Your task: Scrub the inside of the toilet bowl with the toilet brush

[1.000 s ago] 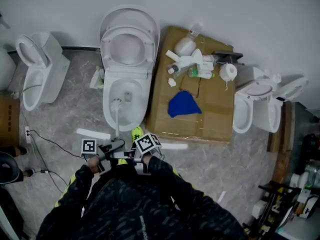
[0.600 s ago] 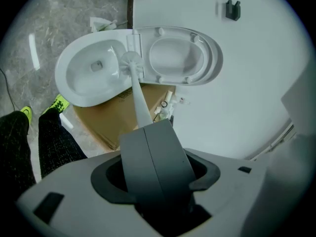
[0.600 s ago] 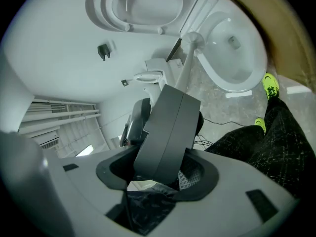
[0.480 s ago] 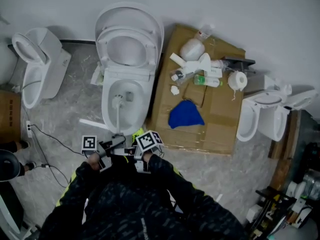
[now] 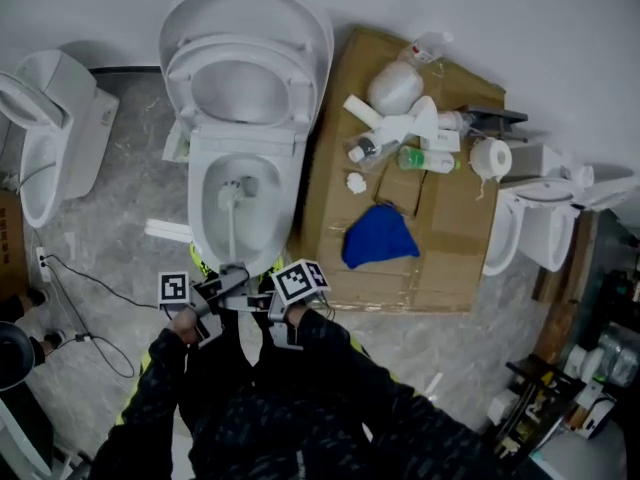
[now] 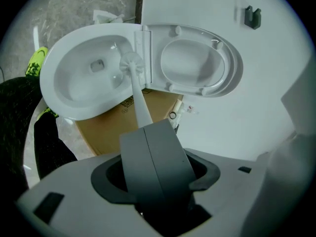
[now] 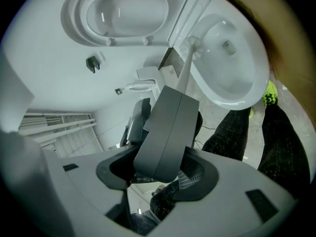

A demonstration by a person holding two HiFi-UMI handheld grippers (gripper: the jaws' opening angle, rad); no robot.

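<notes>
Together, the left gripper (image 6: pixel 148 130) and right gripper (image 7: pixel 175 95) clamp their jaws shut on the white toilet brush (image 5: pixel 233 230) handle — its bristled head sits inside the open toilet bowl (image 5: pixel 197 223).

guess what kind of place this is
Likely a test or training room, not a home bathroom: a left toilet, middle toilet and right toilet line one wall, and cleaning bottles lie on flattened cardboard between two.

Black speckled jacket (image 5: pixel 290 418), neon-yellow sleeve stripe (image 5: pixel 150 363); neon shoe (image 7: pixel 270 94), possibly a trainer. Left gripper (image 6: pixel 150 137), right gripper (image 7: pixel 177 100) grey; black-white marker cubes (image 5: pixel 300 283).
</notes>
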